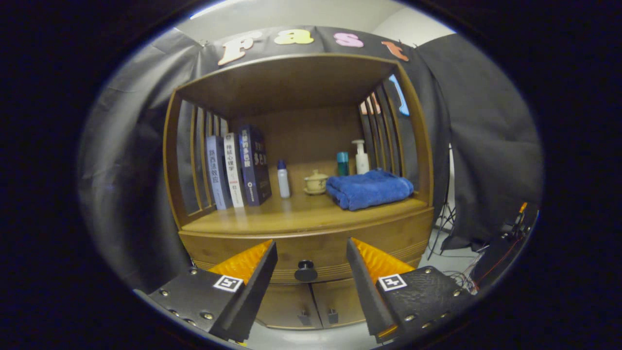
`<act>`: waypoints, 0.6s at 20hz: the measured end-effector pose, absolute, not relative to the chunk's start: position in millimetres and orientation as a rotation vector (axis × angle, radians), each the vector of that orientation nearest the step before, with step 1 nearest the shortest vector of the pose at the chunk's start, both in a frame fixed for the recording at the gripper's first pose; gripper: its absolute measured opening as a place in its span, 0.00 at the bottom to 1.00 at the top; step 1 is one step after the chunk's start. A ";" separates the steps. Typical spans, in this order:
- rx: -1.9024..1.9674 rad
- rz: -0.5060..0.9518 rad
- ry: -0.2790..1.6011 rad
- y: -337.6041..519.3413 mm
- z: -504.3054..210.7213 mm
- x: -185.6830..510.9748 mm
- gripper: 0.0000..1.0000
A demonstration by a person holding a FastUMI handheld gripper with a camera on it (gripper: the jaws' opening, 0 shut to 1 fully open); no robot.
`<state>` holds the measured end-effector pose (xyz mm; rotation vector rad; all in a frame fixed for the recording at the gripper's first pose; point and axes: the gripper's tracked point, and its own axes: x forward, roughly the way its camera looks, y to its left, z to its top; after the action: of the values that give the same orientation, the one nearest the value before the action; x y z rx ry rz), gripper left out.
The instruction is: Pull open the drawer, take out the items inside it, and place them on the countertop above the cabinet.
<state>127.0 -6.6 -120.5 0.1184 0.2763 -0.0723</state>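
On the shelf I see three books standing upright at the left, leaning a little against the slatted side. Just to their right stands a small white bottle with a blue cap. Near the middle sits a small cream lidded cup on a saucer. To its right lies a folded blue towel, and behind the towel, against the back panel, stand a teal bottle and a white pump bottle, close together. Off to the right, on the floor by the black cloth, I make out tripod legs and some loose cables.
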 end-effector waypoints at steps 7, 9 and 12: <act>0.124 -0.001 0.433 13.5 -198.4 167.7 0.75; 0.085 -0.002 0.488 13.3 -219.8 171.3 0.68; 0.058 0.019 0.524 19.4 -231.6 179.6 0.68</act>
<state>179.6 19.4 -231.6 0.0576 0.5241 0.0189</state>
